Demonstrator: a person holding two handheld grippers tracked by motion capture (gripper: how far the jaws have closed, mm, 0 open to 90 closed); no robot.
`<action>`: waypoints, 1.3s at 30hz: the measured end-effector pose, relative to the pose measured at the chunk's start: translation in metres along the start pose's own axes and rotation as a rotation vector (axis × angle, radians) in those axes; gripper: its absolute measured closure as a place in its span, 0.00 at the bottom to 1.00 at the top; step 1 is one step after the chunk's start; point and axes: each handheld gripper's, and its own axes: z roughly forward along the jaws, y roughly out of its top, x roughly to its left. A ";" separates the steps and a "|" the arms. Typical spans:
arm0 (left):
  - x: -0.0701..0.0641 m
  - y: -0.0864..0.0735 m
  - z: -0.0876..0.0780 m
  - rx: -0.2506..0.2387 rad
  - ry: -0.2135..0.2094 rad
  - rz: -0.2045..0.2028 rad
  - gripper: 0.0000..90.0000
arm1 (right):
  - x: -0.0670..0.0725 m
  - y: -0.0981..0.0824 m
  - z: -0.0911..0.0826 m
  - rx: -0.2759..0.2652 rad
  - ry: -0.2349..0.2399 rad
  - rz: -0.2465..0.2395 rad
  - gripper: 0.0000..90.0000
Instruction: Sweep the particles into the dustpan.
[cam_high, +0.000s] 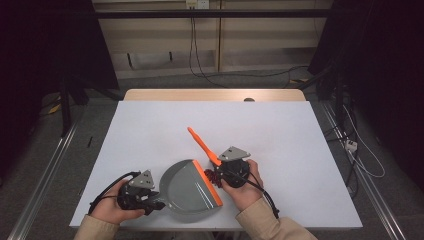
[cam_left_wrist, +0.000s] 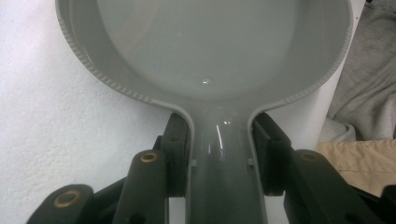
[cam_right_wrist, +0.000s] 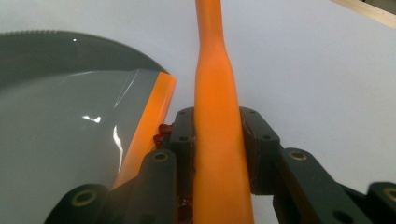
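My left gripper (cam_high: 150, 196) is clamped on the grey dustpan's (cam_high: 187, 192) handle, pan flat on the table (cam_high: 150, 125) near its front edge. My right gripper (cam_high: 220, 175) is clamped on the orange brush (cam_right_wrist: 217, 140), its handle slanting up and away. Small red bits (cam_high: 210, 177) lie at the pan's orange lip (cam_right_wrist: 149, 121); beads, I think, though they're blurred. To sweep well I'd press the lip flat to the table and draw the brush in short, low strokes towards it. I can read no brand or writing anywhere.
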 end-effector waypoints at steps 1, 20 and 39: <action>0.000 0.000 0.000 -0.001 0.000 -0.001 0.70 | 0.000 0.000 0.001 0.007 -0.001 -0.016 0.76; -0.001 0.001 0.002 0.008 -0.007 -0.007 0.70 | 0.005 -0.011 0.005 -0.028 0.039 0.148 0.79; -0.005 0.005 0.009 0.013 -0.013 -0.041 0.70 | 0.024 -0.014 0.008 -0.094 0.053 0.209 0.78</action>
